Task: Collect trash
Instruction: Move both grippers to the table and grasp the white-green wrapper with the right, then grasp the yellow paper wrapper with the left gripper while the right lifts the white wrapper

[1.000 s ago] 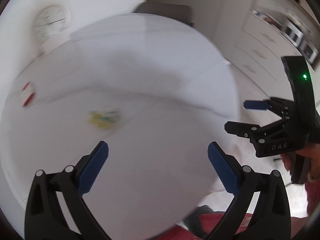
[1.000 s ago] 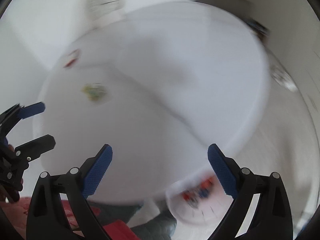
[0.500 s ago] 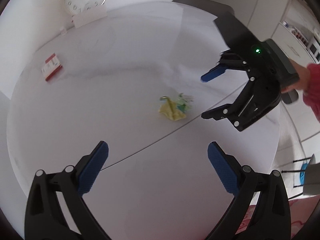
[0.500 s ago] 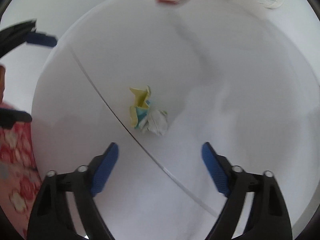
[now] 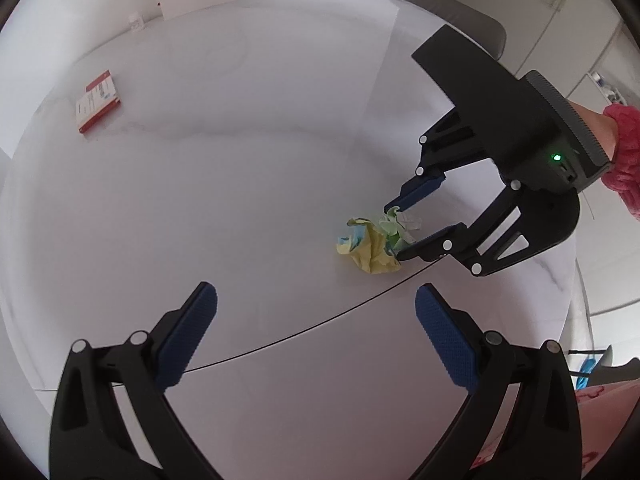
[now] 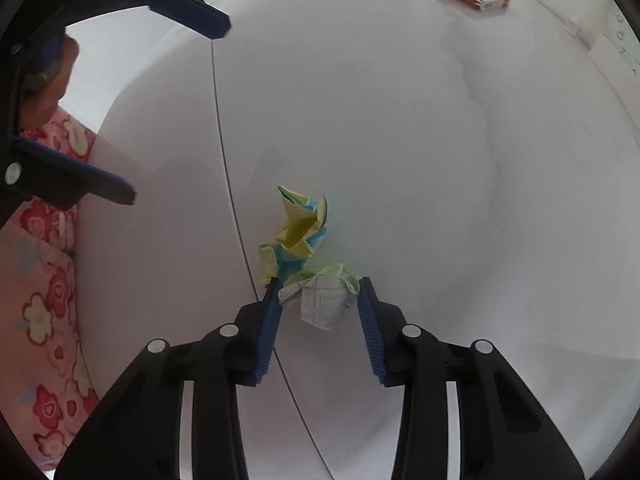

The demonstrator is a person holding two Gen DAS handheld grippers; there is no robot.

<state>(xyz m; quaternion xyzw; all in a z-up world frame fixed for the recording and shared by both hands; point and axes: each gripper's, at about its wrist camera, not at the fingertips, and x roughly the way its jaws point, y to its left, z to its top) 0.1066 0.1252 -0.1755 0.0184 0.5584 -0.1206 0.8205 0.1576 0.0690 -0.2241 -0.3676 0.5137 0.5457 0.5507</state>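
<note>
While right gripper (image 6: 319,294) jaws have just been closing around the crumpled paper wad (image 6: 298,240) on the desk (image 6: 420,140), pads touching it, left gripper (image 5: 316,330) hangs spread, empty.

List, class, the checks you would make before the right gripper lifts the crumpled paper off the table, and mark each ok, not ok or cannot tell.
1. Crumpled paper between the right gripper fingers, which have just been closing: ok.
2. Pads pressing firmly on it: cannot tell.
3. Whole wad inside the grip: not ok, the yellow part lies beyond the fingertips.
4. Left gripper open and clear of the paper: ok.
5. Red and white box out of the way: ok.
</note>
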